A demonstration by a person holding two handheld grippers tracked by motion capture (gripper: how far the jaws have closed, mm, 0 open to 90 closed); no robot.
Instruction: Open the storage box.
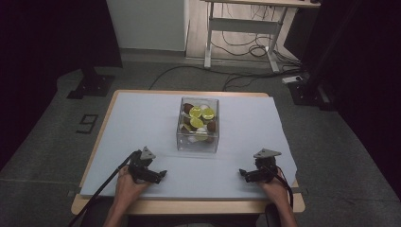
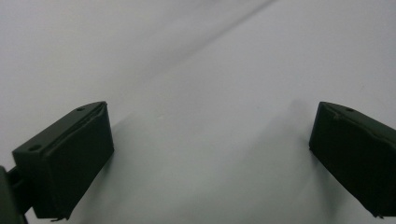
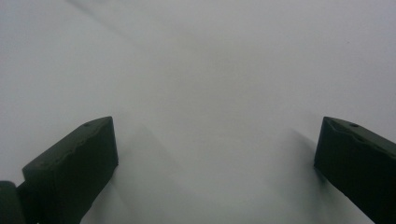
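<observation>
a pale sheet (image 1: 142, 118) covers the wooden table (image 1: 189, 207), bare across its left, right and near parts. the left gripper (image 1: 161, 175) lies low near the front edge, held by the left hand (image 1: 126, 183), jaws wide apart on nothing. a clear box (image 1: 198, 125) of lime halves (image 1: 196, 112) stands mid-table. the right gripper (image 1: 243, 173), in the right hand (image 1: 274, 185), points inward, jaws likewise spread and empty.

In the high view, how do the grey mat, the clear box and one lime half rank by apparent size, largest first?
1. Grey mat, by far the largest.
2. Clear box, standing on the mat.
3. Lime half inside the box, the smallest.
</observation>
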